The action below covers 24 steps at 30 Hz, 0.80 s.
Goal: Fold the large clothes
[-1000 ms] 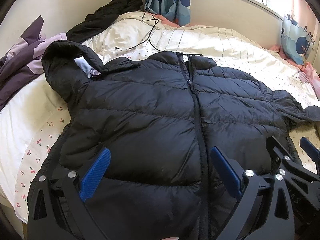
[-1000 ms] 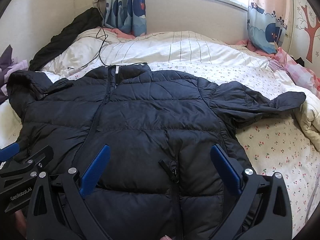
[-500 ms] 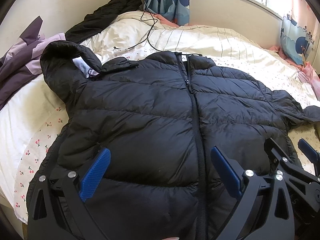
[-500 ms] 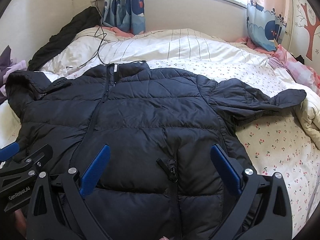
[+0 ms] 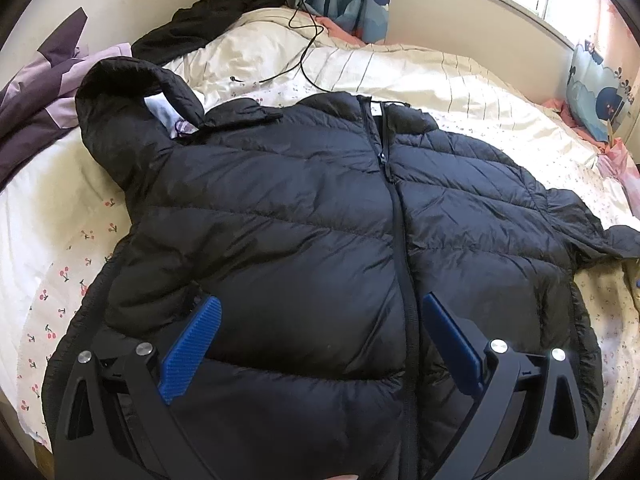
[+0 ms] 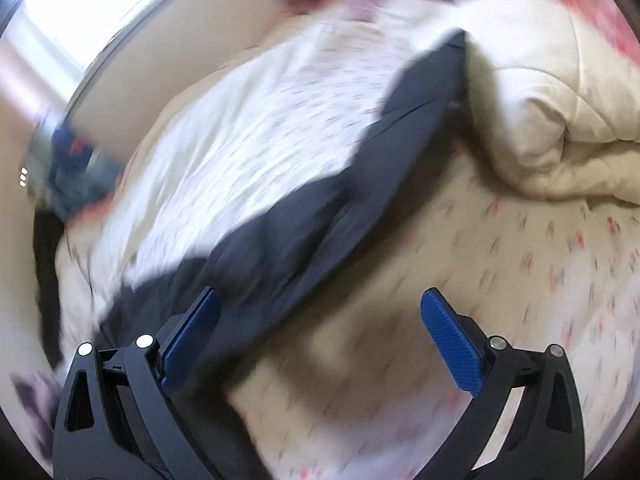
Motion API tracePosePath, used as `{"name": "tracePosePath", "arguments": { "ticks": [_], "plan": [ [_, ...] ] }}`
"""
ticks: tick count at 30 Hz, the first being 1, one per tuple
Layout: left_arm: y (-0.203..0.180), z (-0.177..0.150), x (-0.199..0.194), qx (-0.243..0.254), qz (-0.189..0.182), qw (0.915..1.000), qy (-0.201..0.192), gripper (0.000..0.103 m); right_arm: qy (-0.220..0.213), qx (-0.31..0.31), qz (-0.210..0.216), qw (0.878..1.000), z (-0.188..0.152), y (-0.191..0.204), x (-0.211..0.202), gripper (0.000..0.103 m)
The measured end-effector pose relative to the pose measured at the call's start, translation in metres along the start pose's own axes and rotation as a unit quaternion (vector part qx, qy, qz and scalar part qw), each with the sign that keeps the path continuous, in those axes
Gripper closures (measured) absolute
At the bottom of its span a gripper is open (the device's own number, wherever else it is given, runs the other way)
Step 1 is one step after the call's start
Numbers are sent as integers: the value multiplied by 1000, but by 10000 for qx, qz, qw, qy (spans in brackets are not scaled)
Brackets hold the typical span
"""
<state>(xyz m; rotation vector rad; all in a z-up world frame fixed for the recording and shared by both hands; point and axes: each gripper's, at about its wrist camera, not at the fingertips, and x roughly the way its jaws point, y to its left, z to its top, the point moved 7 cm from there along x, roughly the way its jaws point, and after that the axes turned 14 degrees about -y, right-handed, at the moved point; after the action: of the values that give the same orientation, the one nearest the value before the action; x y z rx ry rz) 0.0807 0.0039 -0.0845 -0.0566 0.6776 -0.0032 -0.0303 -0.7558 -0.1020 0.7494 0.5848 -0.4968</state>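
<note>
jacket (image 5: 304, 216) hem cut off below spread left gripper (image 5: 320, 344); right gripper (image 6: 320, 336) spread, its view blurred

The jacket (image 5: 304, 232) lies spread front-up on the bed (image 5: 52, 216), filling the centre of the left wrist frame, collar toward the top. Its one sleeve (image 5: 120, 120) sits at the upper left; another garment (image 5: 32, 92) lies at the left edge. A cable (image 5: 304, 60) runs over the bedding above the collar. In the blurred right wrist frame, the other sleeve (image 6: 360, 184) stretches diagonally toward a bunched quilt (image 6: 552, 120) at the upper right.
</note>
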Motion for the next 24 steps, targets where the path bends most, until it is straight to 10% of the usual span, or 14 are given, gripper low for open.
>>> {"name": "tracePosePath", "arguments": {
  "ticks": [9,10,11,12,17,24],
  "plan": [
    [-16,-5,17,90,75,9999,89,7,-231,955,203,9950,69,-60,101,19],
    [-17,-5,18,121,81,9999,90,7,-387,1015,292,9937,73,-63,101,41],
    [-20,-6,19,183,101,9997,94,7,-446,1167,655,9900,80,-62,100,90],
    [-21,-6,19,220,112,9997,92,7,-524,1358,1144,9827,88,-58,95,94],
    [-14,-1,13,69,120,9999,-10,7,-1887,751,2079,9568,117,-41,9,95],
    [-1,-4,5,132,119,9998,45,7,-1200,1401,1100,9767,94,-100,47,96]
  ]
}}
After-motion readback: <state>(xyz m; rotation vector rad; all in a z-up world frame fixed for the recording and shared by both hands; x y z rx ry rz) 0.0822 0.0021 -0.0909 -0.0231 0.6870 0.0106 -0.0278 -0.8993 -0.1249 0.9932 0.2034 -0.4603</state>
